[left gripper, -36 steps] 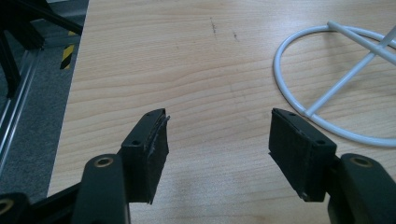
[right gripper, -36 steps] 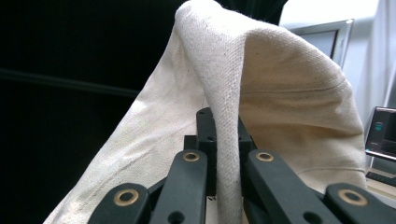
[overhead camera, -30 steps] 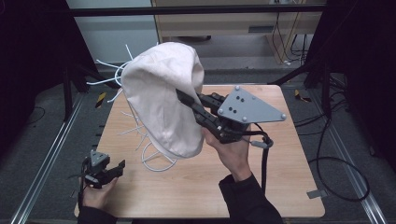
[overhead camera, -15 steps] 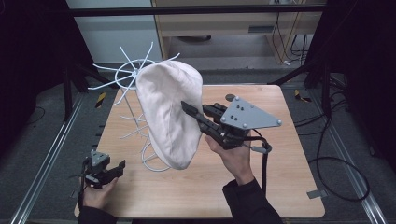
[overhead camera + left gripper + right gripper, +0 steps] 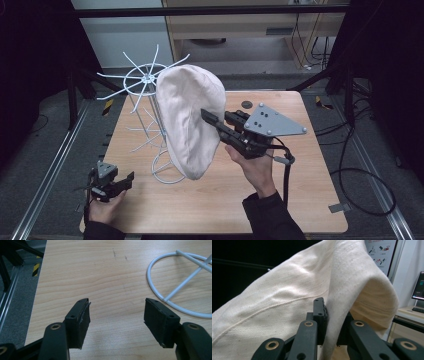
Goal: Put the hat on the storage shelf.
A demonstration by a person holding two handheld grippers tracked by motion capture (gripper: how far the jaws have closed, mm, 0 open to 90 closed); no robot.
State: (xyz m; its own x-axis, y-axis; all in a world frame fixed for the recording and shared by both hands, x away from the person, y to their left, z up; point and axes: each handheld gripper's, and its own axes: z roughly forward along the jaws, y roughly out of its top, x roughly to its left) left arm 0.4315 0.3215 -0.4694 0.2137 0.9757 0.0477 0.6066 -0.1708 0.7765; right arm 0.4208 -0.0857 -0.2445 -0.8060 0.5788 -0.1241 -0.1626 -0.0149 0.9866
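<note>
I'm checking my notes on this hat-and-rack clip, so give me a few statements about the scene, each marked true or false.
1. The right gripper pinches the cream hat. True; its jaws have just been opening slightly, cloth between them.
2. The left gripper grips the rack's base ring. False: it is open, with nothing between its jaws.
3. The white wire rack stands on the wooden table. True.
4. The hat lies flat on the table. False: it is held up beside the rack.
</note>
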